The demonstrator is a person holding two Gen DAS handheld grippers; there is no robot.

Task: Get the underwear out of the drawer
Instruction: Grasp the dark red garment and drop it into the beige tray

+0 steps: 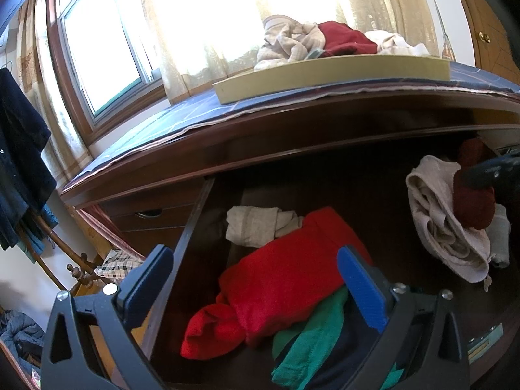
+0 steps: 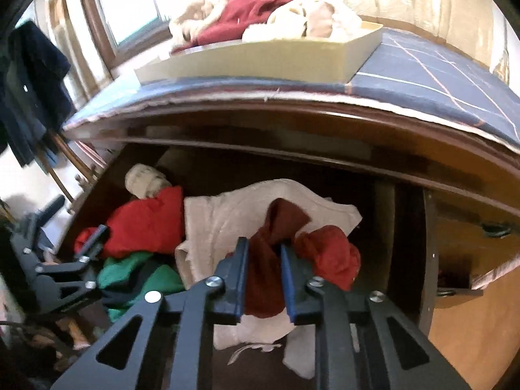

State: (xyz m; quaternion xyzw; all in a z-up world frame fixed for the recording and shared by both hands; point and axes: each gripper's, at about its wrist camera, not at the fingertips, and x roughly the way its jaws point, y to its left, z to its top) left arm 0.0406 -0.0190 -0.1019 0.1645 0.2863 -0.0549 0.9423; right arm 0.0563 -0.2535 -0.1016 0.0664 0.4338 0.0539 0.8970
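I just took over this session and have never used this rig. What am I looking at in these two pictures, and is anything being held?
No robot arm here: a person holds a two-finger gripper in each hand, with a camera on each looking along its jaws. The left view shows the left gripper, jaws wide open, above a bright red garment in the open drawer. The right view shows the right gripper shut on a dark red garment lying over beige cloth. On the dresser top sits a shallow tray with more clothes.

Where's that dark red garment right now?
The dark red garment sits pinched in the right gripper, on the beige cloth at the drawer's right side.
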